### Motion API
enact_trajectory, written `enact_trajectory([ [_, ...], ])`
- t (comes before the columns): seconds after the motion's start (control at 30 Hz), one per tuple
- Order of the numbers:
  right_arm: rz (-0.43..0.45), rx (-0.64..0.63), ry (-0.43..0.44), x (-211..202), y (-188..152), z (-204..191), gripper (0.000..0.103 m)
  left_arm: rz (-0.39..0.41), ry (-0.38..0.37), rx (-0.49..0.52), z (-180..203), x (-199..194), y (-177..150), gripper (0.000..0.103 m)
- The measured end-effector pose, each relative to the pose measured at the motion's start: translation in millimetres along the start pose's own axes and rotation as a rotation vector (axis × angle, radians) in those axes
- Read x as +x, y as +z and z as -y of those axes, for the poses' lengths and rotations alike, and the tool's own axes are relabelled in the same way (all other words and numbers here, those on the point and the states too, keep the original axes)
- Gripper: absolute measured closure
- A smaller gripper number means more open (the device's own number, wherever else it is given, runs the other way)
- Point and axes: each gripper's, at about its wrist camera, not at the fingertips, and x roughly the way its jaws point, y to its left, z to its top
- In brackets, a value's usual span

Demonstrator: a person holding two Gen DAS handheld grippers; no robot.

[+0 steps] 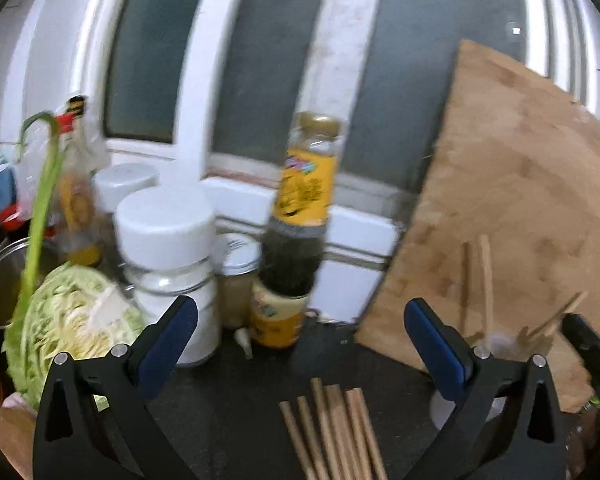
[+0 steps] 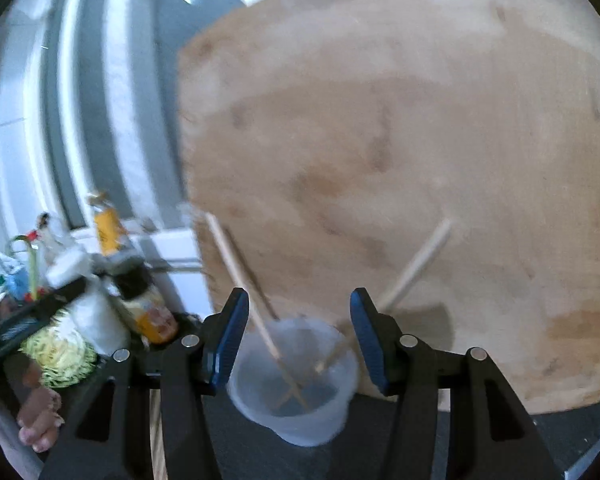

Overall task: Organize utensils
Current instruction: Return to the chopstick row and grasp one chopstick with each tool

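A: Left wrist view, L to R pls.

B: Far L: halved cabbage (image 1: 76, 316), cut face toward cam, green stalk (image 1: 40, 216) rising over it, metal pot (image 1: 0, 280) behind. Then a clear bottle w/ red cap (image 1: 76, 184) and two white-lidded jars (image 1: 168, 264), the nearer one just past the left gripper's L finger.

A: And center?

B: Small jar w/ pale lid (image 1: 236, 276), then a dark sauce bottle w/ yellow label (image 1: 304, 200) standing over a shorter yellow-label jar (image 1: 276, 316). All near the window sill, blurry.

A: Left gripper?

B: Left gripper (image 1: 300, 320) spread wide, nothing betw the pads. A bunch of wooden chopsticks (image 1: 332, 432) lies on the dark counter (image 1: 260, 400) below the gap, ends pointing away from cam. Pads not on them.

A: Right side?

B: Wooden cutting board (image 1: 520, 200) leaning vs the window. In front of it, two more sticks stand up; the cup they sit in is mostly hidden behind the R finger.

A: Right wrist view?

B: L edge: same bottles + cabbage, v. blurred, and a person's hand (image 2: 40, 412) low in the corner. Center: right gripper (image 2: 298, 320) partway apart, straddling a clear plastic cup (image 2: 296, 380). Pads sit either side of the rim, not pressing as far as I can tell.

A: Inside the cup?

B: Two chopsticks in cup (image 2: 276, 360), crossed near the bottom, tops splayed L and R vs the board, which fills the rest of the frame.
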Motion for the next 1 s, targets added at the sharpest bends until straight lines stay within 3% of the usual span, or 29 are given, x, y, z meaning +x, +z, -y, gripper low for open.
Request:
enact_trajectory([
  [0.1,0.048,-0.022,0.059,-9.0,-3.0,-12.4,0.047,-0.031,0.04,0.007,-8.9,-0.1,-6.8,0.001],
  [0.2,0.026,-0.1,0.147,-7.8,-8.3,-29.0,0.047,-0.015,0.069,-0.002,-17.0,-6.5,-10.6,0.001],
  [0.3,0.005,-0.189,0.155,-0.7,-19.3,-49.0,0.047,-0.004,0.08,0.002,-23.9,-7.1,-10.5,0.001],
  [0.43,-0.093,-0.244,0.232,12.2,-34.7,-71.1,0.048,-0.107,0.098,-0.026,-30.9,13.9,-11.8,0.001],
  [0.5,-0.131,-0.268,0.248,21.2,-44.7,-81.2,0.048,-0.18,0.149,-0.034,-33.0,29.3,-15.7,0.001],
  [0.57,-0.202,-0.283,0.269,36.5,-56.5,-89.9,0.053,-0.218,0.144,-0.035,-33.2,37.3,-18.7,0.001],
  [0.77,-0.421,-0.221,0.284,80.2,-84.5,-88.6,0.067,-0.258,0.11,-0.013,-27.0,42.9,-23.0,0.002],
  [1.0,-0.492,-0.194,0.263,104.0,-100.5,-86.9,0.068,-0.235,0.089,-0.001,-24.2,36.3,-20.9,0.008],
])
